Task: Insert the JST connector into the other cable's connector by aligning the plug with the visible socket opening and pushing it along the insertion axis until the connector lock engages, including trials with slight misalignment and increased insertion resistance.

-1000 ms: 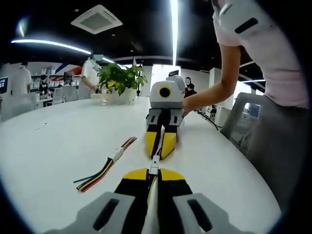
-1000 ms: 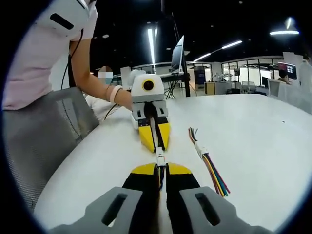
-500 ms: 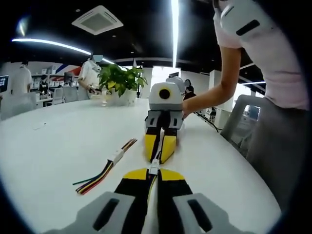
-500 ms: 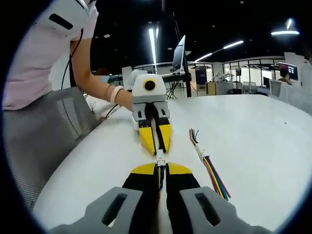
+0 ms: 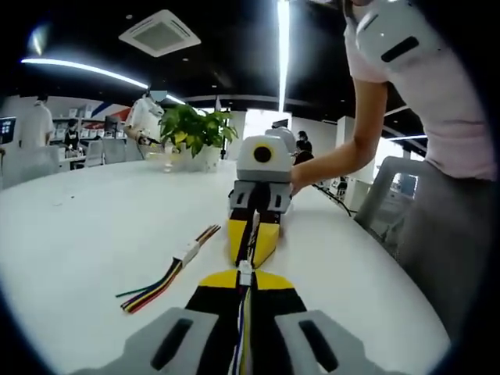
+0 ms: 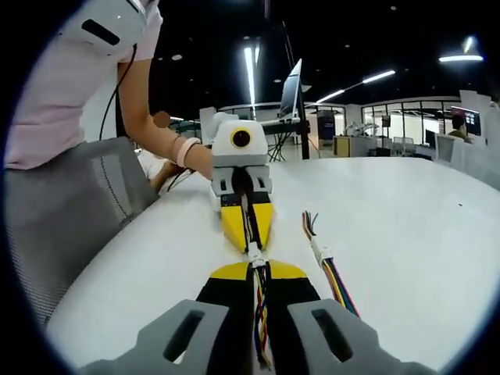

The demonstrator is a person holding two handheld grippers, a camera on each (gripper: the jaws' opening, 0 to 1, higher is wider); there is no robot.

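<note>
Both grippers face tip to tip, left gripper (image 5: 245, 275) and right gripper (image 6: 257, 266) each clenched on its cable, connectors (image 5: 245, 271) in line.

We see a wide white surface (image 5: 86, 226). A spare bundle of coloured wires (image 5: 166, 273) with a white connector lies flat on it, and a potted plant (image 5: 193, 133) stands at its far end.
</note>
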